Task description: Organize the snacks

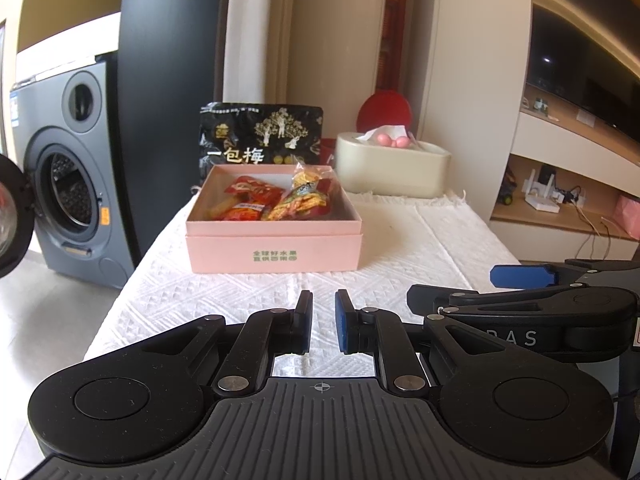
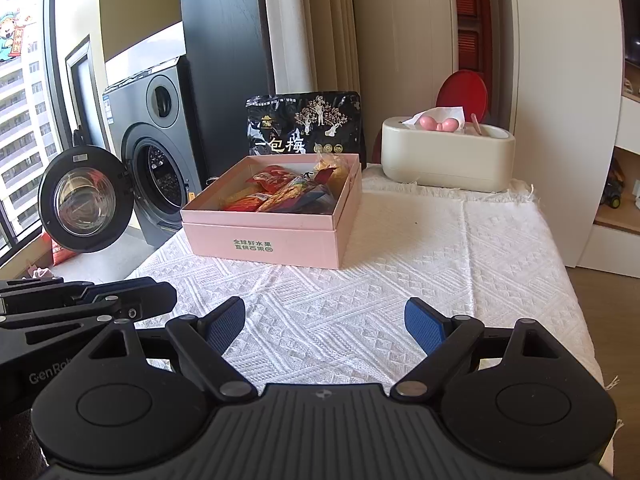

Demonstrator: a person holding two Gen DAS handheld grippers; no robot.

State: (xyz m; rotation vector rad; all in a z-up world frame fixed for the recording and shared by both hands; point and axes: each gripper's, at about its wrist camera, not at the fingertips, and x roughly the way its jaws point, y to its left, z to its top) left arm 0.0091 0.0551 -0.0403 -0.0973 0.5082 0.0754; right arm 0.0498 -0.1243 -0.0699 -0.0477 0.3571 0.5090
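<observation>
Blue-padded and nearly shut on nothing, the left hand-held gripper (image 1: 324,326) sat at the bottom centre of its view over the white woven cloth (image 1: 400,264) covering the bench. The right hand-held gripper (image 2: 325,324) hung spread wide and empty. Beyond them, mid-frame, stood a pink box (image 1: 276,252) holding snack packets (image 1: 280,200); a black plum bag (image 1: 260,136) leaned just behind it, a cream tissue box (image 1: 394,166) to the right.
</observation>
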